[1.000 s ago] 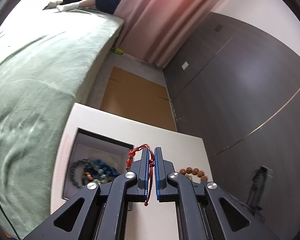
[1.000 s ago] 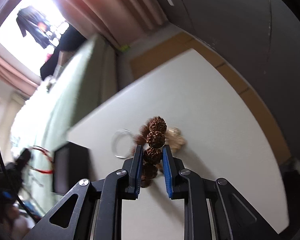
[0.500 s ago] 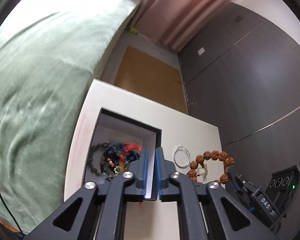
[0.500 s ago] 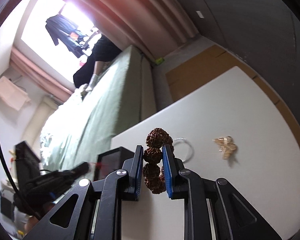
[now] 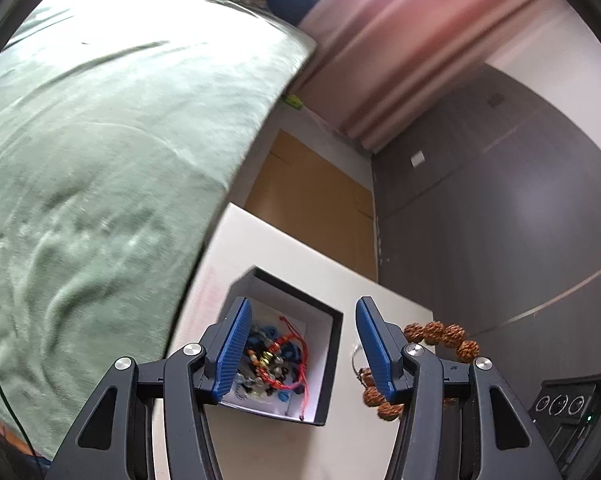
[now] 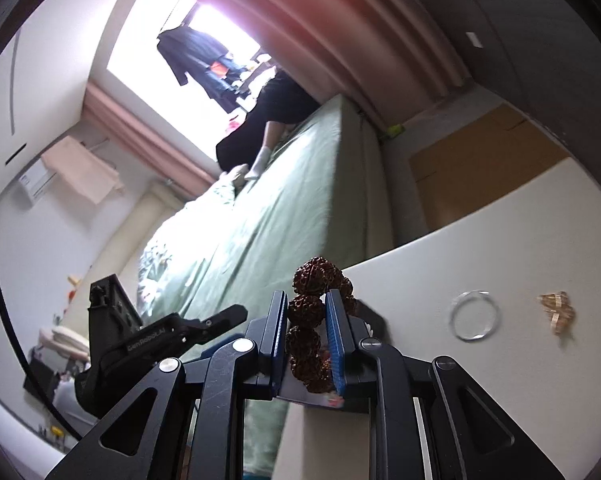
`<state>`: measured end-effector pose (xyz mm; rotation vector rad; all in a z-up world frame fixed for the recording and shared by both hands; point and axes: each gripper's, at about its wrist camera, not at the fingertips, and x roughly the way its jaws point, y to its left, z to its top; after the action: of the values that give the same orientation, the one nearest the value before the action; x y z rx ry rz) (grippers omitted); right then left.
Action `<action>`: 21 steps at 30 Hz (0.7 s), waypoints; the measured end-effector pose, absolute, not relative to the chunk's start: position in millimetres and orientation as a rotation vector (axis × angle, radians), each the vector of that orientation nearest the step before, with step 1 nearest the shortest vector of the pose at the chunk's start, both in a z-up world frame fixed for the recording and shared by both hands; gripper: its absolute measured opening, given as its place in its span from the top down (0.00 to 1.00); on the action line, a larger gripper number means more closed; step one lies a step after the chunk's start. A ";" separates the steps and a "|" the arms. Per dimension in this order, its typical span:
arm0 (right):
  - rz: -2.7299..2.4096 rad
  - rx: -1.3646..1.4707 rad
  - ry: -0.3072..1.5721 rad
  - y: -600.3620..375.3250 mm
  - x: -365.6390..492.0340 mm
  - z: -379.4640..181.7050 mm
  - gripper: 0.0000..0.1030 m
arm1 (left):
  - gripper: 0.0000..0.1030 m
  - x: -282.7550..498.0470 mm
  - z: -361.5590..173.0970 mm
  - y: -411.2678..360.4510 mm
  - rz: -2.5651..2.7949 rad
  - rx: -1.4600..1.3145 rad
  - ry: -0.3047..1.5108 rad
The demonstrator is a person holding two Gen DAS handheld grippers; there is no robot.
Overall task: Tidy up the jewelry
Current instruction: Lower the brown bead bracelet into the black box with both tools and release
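- the green bed (image 5: 100,168) fills the left side of your left wrist view, its edge running just beside the white table (image 5: 300,264); the dark wardrobe wall (image 5: 500,220) closes the right side, with a strip of tan floor (image 5: 312,196) between them beyond the table's far edge.
- the black jewelry box (image 5: 332,364) sits on the table near the bed-side edge, open on top, with a tangle of beads and a red cord bracelet (image 5: 288,360) lying inside on its white lining.
- your left gripper (image 5: 300,344) hangs over the box with its jaws opening, now about half spread; nothing is between the blue pads, and the red cord lies below them in the box.
- your right gripper (image 6: 308,320) has narrow jaws clamped on the brown seed-bead bracelet (image 6: 314,276), lifted clear of the table; the beads stack up between the pads and hang below them.
- in the right wrist view the table to the right of the beads is open surface, holding only a clear thin ring (image 6: 474,314) and, just beyond it, a small gold piece (image 6: 556,308), the two apart.
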<state>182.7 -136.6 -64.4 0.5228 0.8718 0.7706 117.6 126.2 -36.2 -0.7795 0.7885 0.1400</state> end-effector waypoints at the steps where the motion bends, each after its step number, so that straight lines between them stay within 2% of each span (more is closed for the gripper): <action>1: 0.784 0.523 0.876 -131.5 183.9 -65.6 0.80 | 0.46 115.7 -33.9 129.1 0.151 -0.784 0.779; 6: 0.863 0.556 0.908 -96.8 192.0 -75.0 0.80 | 0.46 110.1 -27.4 143.6 0.182 -0.801 0.743; 10: 0.766 0.542 1.025 -95.1 208.2 -99.6 0.78 | 0.46 109.0 -29.7 147.0 0.199 -0.790 0.749; 12: 0.727 0.572 1.060 -107.5 214.4 -108.9 0.62 | 0.46 111.0 -31.7 145.3 0.199 -0.782 0.759; 16: 0.677 0.592 1.025 -136.9 217.4 -102.0 0.58 | 0.46 117.1 -35.7 136.5 0.186 -0.771 0.775; 18: 0.643 0.603 1.011 -152.5 217.2 -99.6 0.52 | 0.46 121.6 -37.1 128.0 0.169 -0.755 0.789; 21: 0.602 0.609 1.010 -168.7 217.1 -95.9 0.52 | 0.46 126.1 -35.8 112.5 0.147 -0.723 0.801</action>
<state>217.1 -168.7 -95.9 0.6092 1.0099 0.6022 126.1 112.5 -35.8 -0.7228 0.8014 0.1474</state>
